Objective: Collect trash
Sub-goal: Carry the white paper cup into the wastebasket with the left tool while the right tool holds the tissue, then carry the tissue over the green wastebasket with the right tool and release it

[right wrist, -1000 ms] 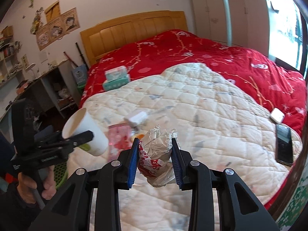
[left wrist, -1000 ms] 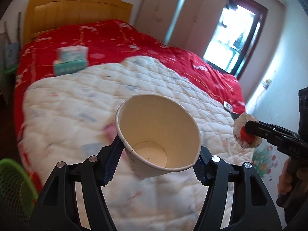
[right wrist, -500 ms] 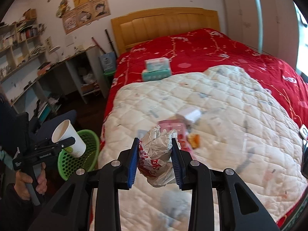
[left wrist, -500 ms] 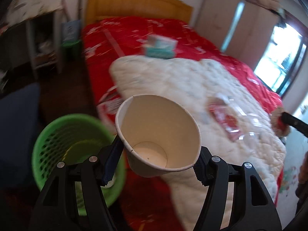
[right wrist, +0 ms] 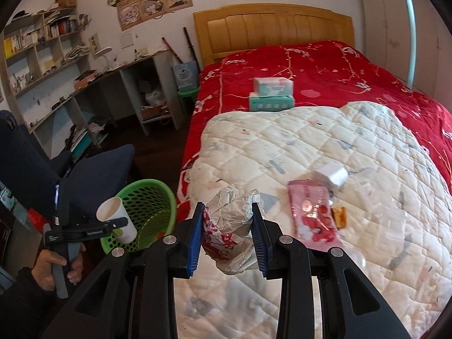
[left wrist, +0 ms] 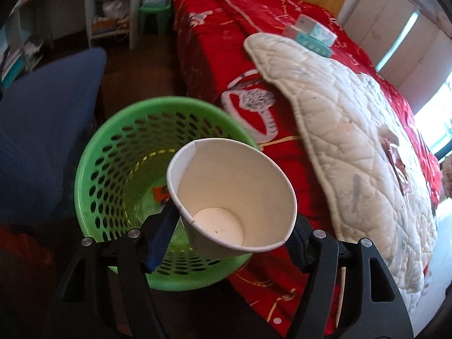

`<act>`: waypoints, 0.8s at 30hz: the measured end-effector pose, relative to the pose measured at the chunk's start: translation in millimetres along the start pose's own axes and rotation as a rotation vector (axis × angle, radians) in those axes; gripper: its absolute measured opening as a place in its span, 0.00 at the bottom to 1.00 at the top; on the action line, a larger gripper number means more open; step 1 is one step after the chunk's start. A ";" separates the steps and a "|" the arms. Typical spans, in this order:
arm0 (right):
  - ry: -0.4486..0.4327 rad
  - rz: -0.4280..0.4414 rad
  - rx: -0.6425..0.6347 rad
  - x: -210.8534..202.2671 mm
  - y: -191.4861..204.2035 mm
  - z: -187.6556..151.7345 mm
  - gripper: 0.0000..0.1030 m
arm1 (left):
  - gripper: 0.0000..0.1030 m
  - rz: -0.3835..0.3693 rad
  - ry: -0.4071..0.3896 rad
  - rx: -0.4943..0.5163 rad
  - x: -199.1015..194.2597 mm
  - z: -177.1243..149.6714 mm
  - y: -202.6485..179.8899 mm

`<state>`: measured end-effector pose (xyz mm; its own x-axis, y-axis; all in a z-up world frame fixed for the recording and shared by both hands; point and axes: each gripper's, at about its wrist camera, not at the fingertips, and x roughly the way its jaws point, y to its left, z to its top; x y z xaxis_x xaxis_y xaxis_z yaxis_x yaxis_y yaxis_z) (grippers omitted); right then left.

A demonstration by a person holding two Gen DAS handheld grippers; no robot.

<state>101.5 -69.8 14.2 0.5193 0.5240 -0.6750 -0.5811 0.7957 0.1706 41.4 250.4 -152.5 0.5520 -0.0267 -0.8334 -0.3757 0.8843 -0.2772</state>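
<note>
Bed (right wrist: 325,65): white quilt (right wrist: 325,147), pink wrapper (right wrist: 313,214) near right. Green basket (left wrist: 113,152) on floor, left of bed. Left gripper (left wrist: 226,223) jaws clamped on paper cup (left wrist: 234,197) over basket. Right gripper (right wrist: 227,234) jaws pinching crumpled wrapper (right wrist: 231,226) above quilt.

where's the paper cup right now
The paper cup is clamped in the left gripper, held over the green basket on the floor beside the bed.
</note>
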 end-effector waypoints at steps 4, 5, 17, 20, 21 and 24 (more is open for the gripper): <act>0.009 0.020 -0.015 8.3 13.0 3.6 0.31 | 0.72 0.002 0.008 -0.030 2.9 -4.4 8.2; 0.012 0.027 -0.018 10.5 16.0 3.9 0.31 | 0.74 0.001 0.010 -0.037 2.7 -6.2 11.5; 0.054 0.113 -0.056 42.6 57.6 8.1 0.31 | 0.74 0.021 -0.046 -0.105 -27.5 -19.2 43.2; 0.075 0.135 -0.075 56.5 73.1 7.4 0.31 | 0.74 0.037 -0.065 -0.113 -39.1 -25.0 49.5; 0.084 0.143 -0.084 62.2 79.3 6.8 0.31 | 0.74 0.040 -0.069 -0.114 -42.4 -26.4 51.6; 0.113 0.167 -0.098 77.6 94.9 4.4 0.31 | 0.74 0.054 -0.081 -0.122 -52.4 -31.5 58.7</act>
<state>89.3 47.8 -18.8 0.3406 0.6047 -0.7200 -0.7145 0.6642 0.2199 -33.0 288.9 -140.2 0.5848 0.0608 -0.8089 -0.4911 0.8202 -0.2935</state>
